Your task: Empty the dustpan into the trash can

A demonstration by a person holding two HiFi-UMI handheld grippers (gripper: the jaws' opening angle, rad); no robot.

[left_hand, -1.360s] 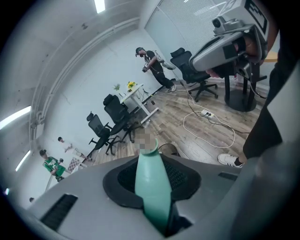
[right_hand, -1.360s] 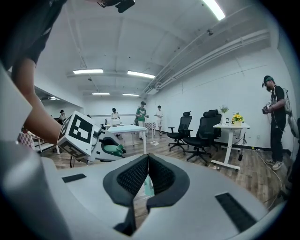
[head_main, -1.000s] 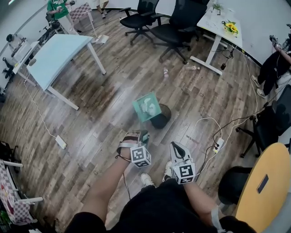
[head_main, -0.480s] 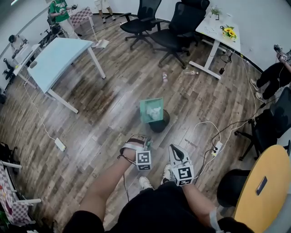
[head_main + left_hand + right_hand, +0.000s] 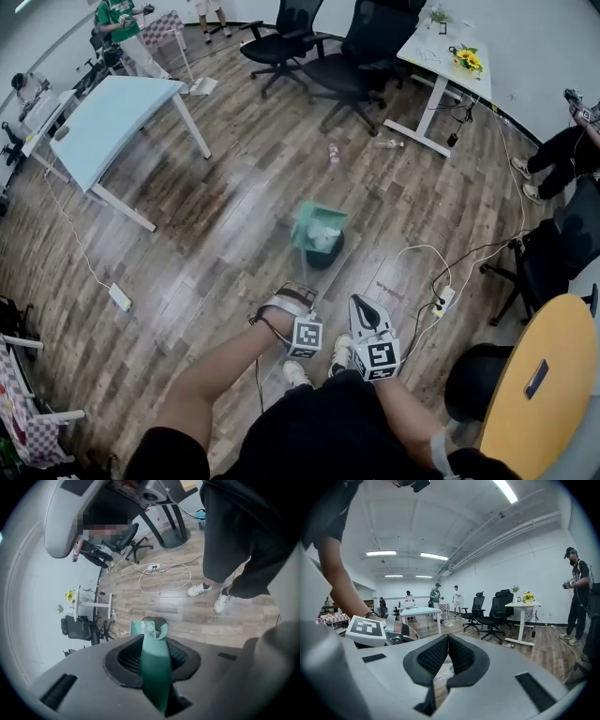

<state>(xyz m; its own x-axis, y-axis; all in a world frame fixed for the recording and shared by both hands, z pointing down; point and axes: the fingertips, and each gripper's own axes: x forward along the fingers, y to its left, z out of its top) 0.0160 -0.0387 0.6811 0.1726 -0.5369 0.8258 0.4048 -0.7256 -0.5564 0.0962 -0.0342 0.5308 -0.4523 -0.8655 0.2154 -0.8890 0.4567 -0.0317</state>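
A green dustpan (image 5: 317, 225) with white paper scraps in it hangs tipped over the small black trash can (image 5: 326, 257) on the wooden floor. My left gripper (image 5: 296, 294) is shut on the dustpan's green handle (image 5: 154, 677), which runs out between the pads to the pan (image 5: 138, 629) and the trash can (image 5: 158, 622) beyond. My right gripper (image 5: 367, 314) hovers just right of the left one, a little short of the can. In the right gripper view, the right gripper (image 5: 448, 645) is shut with nothing between its pads.
A white cable and power strip (image 5: 442, 300) lie on the floor right of the can. A bottle (image 5: 332, 152) lies farther off, near black office chairs (image 5: 361, 52) and a white desk (image 5: 448, 49). A blue table (image 5: 108, 117) stands at the left, a yellow round table (image 5: 542, 380) at the right.
The left gripper has rolled and sunk toward the can. The dustpan has come down from above the can's left side to sit tipped right over its mouth. The right gripper stayed put.
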